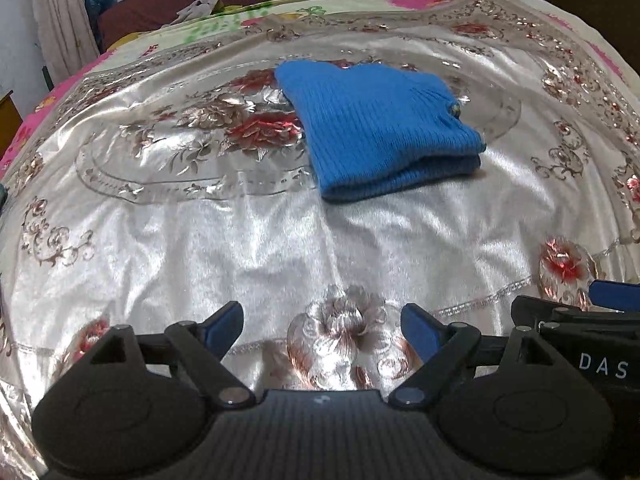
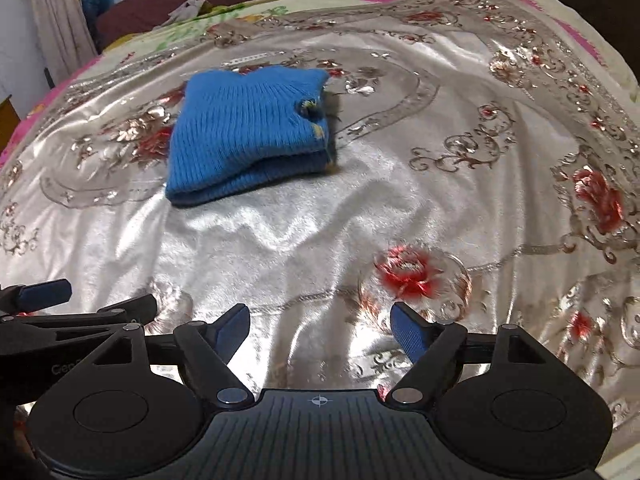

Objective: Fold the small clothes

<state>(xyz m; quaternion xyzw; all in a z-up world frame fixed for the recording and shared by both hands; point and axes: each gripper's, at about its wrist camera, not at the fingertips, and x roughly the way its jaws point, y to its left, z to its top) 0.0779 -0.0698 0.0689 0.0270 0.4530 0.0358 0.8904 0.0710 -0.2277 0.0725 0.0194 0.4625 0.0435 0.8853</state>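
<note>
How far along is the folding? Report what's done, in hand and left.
Done: the blue knit lies folded in layers on the satin cloth, its doubled edge facing the cameras. In hand: nothing; the left tongs and right tongs are open, short of it. Left: no other unfolded garment is visible on the cloth; perhaps only tidying.

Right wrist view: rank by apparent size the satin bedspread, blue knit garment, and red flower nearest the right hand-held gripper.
1. satin bedspread
2. blue knit garment
3. red flower, though it lies nearer the camera and looks enlarged.

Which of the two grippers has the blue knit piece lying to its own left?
The right gripper: the blue knit garment lies up-left in its view; the left gripper sees it slightly right.
</note>
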